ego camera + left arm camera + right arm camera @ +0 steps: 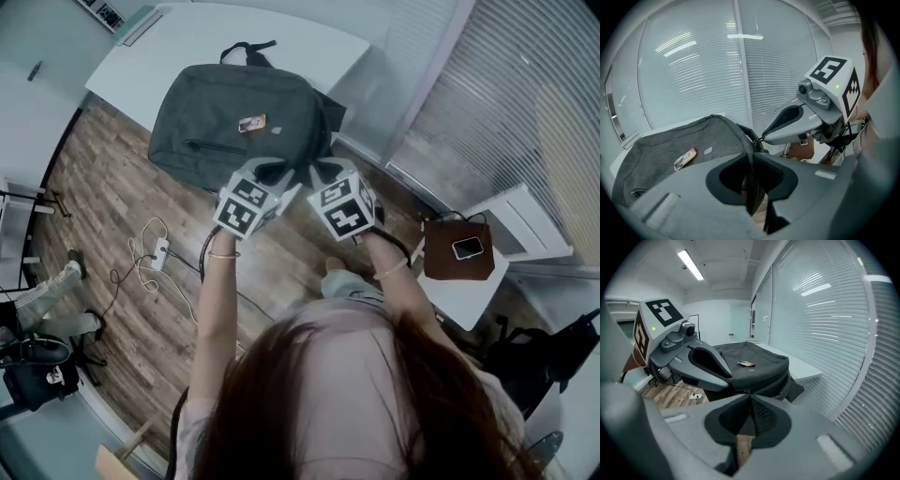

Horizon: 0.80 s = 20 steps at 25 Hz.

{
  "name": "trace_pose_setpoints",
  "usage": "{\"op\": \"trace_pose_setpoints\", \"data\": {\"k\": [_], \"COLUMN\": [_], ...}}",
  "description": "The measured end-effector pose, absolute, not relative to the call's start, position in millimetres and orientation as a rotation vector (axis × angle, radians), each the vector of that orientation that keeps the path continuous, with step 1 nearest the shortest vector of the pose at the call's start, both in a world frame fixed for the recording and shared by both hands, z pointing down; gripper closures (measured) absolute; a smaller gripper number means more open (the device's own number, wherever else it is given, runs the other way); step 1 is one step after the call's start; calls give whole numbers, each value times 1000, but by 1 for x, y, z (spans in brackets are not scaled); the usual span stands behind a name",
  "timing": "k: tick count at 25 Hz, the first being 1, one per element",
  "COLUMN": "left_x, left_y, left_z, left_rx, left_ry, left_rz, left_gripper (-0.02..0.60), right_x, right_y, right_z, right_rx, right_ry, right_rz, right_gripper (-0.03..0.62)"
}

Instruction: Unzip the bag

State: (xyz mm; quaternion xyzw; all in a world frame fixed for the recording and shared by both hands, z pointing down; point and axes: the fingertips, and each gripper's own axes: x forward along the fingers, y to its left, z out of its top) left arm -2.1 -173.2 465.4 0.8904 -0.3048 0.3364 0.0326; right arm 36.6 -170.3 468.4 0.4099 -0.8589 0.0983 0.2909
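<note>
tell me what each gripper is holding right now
Left gripper: jaws closed on the edge of the bag.
Right gripper: jaws closed, apparently on the zip pull.

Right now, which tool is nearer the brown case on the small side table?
Right. The right tool sits at the bag's near edge, on the side toward the brown case; the left tool is beside it, farther from the case.

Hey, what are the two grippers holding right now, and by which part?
The left gripper clamps the grey backpack by the fabric of its near edge. The right gripper is shut on what looks like its zipper pull.
</note>
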Motion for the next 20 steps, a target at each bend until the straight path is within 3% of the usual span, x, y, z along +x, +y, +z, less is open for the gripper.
{"op": "trace_pose_setpoints", "data": {"k": [20], "left_x": [-3], "left_y": [-173], "left_z": [472], "left_rx": [2736], "left_ry": [-869], "left_rz": [948], "left_gripper": [522], "right_x": [54], "right_y": [-205], "right_z": [470], "right_rx": [1071], "right_ry": [-2304], "right_rz": [226], "right_gripper": [585]}}
